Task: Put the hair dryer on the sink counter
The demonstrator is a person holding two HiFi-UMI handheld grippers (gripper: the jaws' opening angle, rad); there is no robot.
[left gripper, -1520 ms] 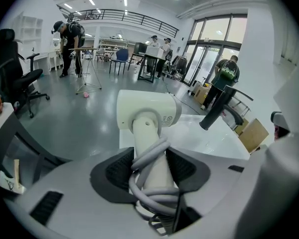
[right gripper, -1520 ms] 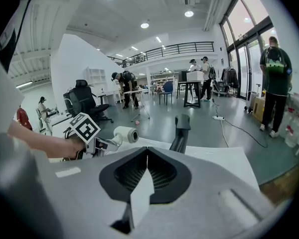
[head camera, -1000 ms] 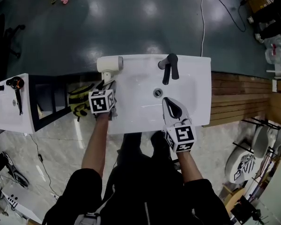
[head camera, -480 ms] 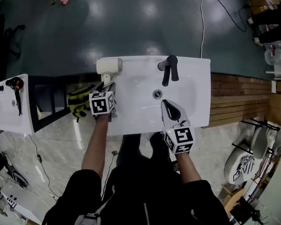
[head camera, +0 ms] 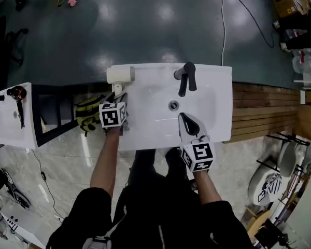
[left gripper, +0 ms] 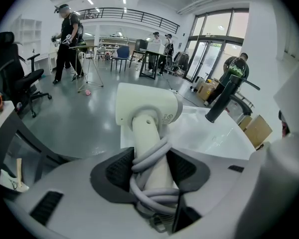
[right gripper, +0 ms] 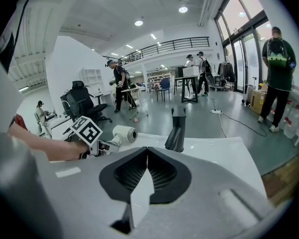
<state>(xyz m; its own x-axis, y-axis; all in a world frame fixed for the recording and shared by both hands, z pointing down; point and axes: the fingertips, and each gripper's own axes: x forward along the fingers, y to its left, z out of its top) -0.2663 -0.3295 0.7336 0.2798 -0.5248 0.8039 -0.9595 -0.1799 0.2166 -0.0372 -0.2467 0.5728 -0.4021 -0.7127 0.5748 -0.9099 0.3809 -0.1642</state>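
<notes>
The white hair dryer (head camera: 120, 74) lies at the back left corner of the white sink counter (head camera: 217, 97), its barrel pointing left. A grey cord is wound round its handle (left gripper: 147, 133). My left gripper (head camera: 119, 95) is shut on that handle, the pads (left gripper: 117, 168) on either side of the cord. My right gripper (head camera: 189, 121) hovers over the front of the basin, shut and empty, with its tips meeting (right gripper: 147, 156). In the right gripper view the hair dryer (right gripper: 123, 133) shows at the left, beside the left gripper's marker cube.
A black faucet (head camera: 186, 75) stands at the back of the basin, with the drain (head camera: 173, 105) in front of it. A white side table (head camera: 10, 118) at the left carries a black hair dryer (head camera: 18, 95). A black shelf (head camera: 52, 113) stands between table and sink. Wooden decking (head camera: 264, 108) lies at the right.
The right gripper has drifted slightly back toward the person. The left gripper and the hair dryer stay where they were.
</notes>
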